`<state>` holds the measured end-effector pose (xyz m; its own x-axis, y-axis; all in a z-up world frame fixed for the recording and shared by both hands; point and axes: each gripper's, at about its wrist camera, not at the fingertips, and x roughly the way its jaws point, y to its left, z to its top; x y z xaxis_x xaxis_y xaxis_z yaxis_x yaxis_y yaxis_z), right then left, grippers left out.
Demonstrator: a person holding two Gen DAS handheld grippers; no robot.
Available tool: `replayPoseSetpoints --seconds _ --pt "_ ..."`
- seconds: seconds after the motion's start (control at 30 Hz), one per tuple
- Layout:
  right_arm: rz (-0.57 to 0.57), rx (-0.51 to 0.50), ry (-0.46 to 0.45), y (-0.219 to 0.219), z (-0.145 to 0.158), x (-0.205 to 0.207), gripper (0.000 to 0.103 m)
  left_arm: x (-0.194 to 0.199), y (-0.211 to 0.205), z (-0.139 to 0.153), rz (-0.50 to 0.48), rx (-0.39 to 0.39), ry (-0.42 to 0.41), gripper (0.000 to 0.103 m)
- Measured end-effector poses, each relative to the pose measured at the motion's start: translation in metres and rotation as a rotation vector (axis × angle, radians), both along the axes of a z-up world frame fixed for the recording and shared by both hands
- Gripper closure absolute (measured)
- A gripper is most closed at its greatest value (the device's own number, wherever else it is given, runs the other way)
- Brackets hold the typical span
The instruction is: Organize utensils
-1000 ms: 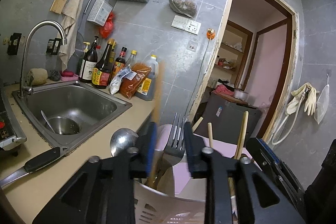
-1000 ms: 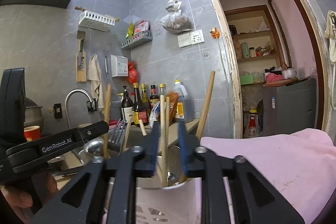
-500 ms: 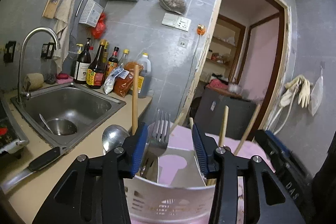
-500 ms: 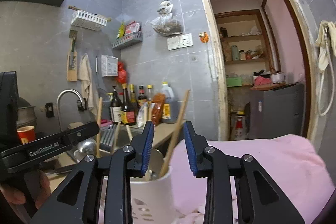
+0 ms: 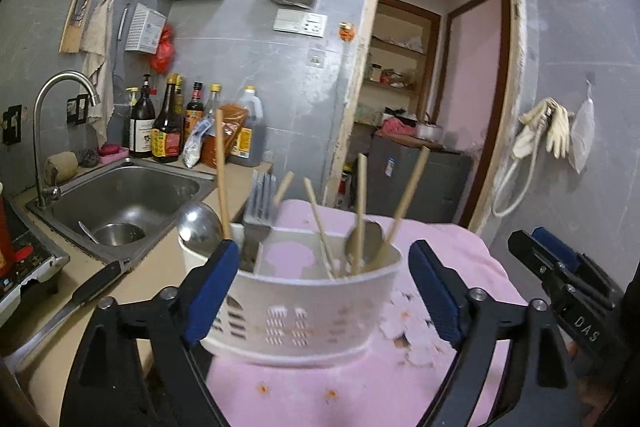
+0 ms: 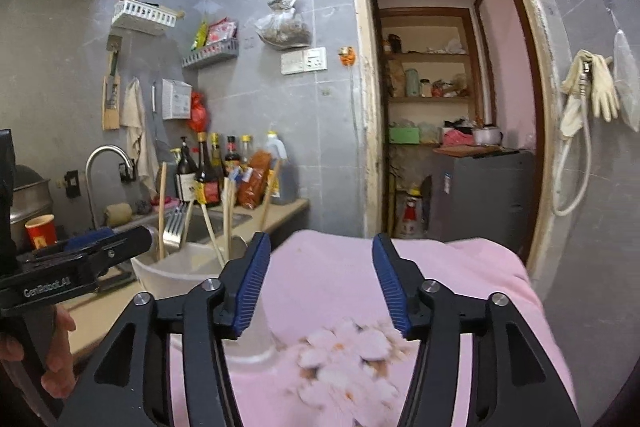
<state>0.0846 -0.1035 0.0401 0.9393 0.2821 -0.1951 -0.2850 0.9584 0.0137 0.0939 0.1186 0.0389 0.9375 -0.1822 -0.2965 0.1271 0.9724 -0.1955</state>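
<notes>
Two black grippers with blue pads: the left gripper, jaws just spread wide, straddles the white perforated plastic utensil holder on the pink cloth without gripping; the right gripper, also just opened, holds nothing. Five wooden chopsticks, one fork. Only the left view shows the steel sink.

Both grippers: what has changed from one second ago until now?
Both have just been opening and drew back from the holder. The left gripper let go of the fork, the right gripper released a chopstick. Utensils stayed in the holder.
</notes>
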Motion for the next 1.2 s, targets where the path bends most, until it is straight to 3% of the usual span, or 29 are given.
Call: replayPoseSetpoints --seconds 0.03,0.17,0.33,0.5,0.77,1.2 --pt "-0.008 -0.002 0.006 -0.004 0.000 -0.005 0.033 -0.004 -0.004 -0.001 -0.007 0.006 0.005 0.017" --pt "-0.045 -0.003 0.030 -0.020 -0.002 -0.032 0.026 -0.021 -0.015 -0.009 -0.027 0.010 0.030 0.006" --pt "-0.080 0.004 0.063 -0.037 -0.008 -0.061 0.014 -0.043 -0.025 -0.019 -0.050 0.017 0.078 0.004" --pt "-0.109 -0.019 0.053 -0.045 -0.014 -0.093 0.000 -0.071 -0.033 -0.030 -0.056 0.027 0.075 0.003" --pt "-0.149 -0.061 0.014 -0.043 -0.023 -0.126 0.000 -0.110 -0.038 -0.041 -0.015 0.079 0.021 0.003" --pt "-0.157 -0.024 -0.005 -0.046 -0.040 -0.143 0.000 -0.135 -0.039 -0.057 0.042 0.103 -0.017 0.003"
